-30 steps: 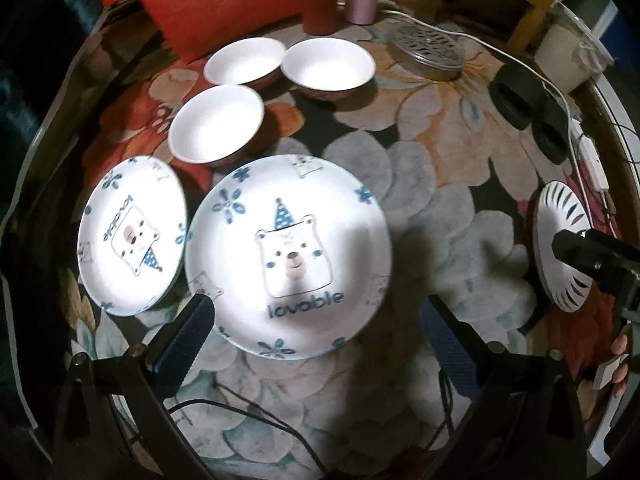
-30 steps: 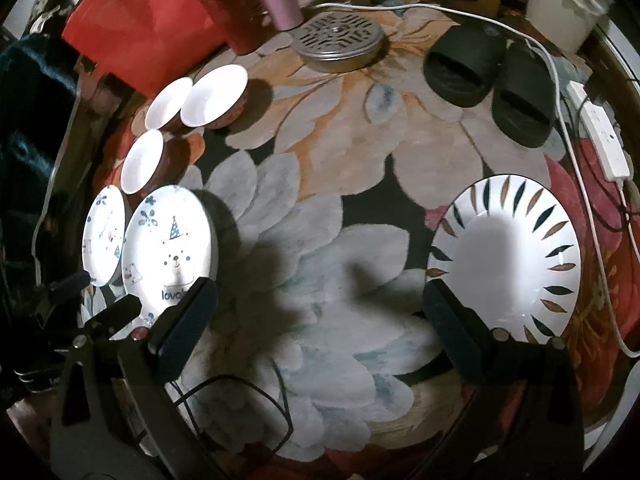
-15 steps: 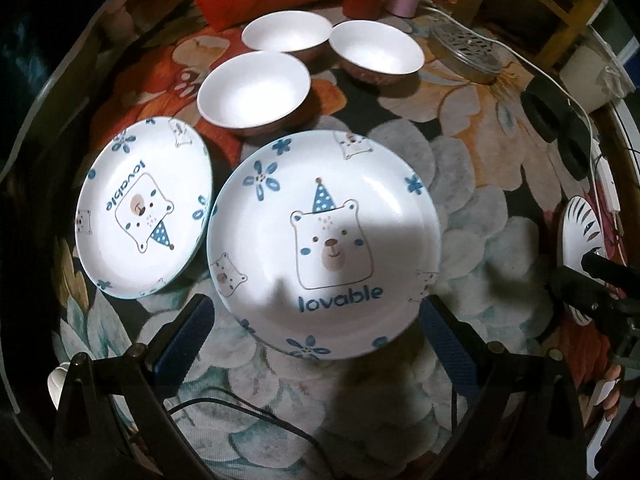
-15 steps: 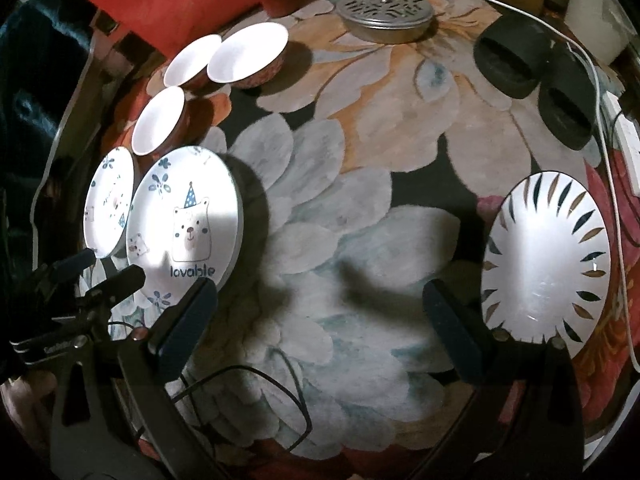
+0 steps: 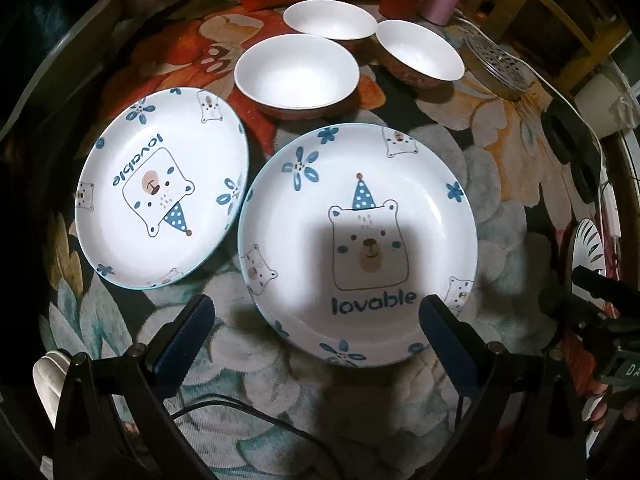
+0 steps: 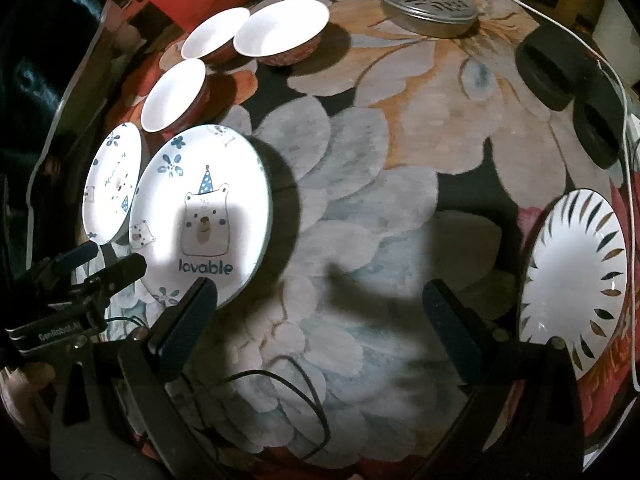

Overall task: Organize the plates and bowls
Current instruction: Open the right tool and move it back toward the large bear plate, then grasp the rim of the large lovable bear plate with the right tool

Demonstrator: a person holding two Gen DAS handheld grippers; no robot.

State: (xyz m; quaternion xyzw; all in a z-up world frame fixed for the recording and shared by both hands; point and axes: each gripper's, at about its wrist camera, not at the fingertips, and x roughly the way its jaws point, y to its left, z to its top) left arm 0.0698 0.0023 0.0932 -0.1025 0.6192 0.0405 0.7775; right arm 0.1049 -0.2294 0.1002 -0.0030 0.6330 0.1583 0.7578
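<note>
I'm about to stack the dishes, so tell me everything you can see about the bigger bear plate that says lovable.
The big bear plate is round, glossy white, ceramic-looking, with a thin blue rim. It shows a bear in a dotted party hat, the word "lovable", blue flowers and small bear faces. It lies flat, face up and empty on the floral mat, close beside the smaller bear plate. A shadow crosses its centre. The open left hand-held gripper frames its near edge without gripping.

Two white bear plates lettered "lovable" lie flat side by side, rims almost touching: the larger plate (image 5: 360, 240) right of the smaller plate (image 5: 160, 188). Just beyond sit three empty white bowls (image 5: 296, 70), upright, clustered. A white leaf-rimmed plate (image 6: 576, 276) lies well apart, far right.
</note>
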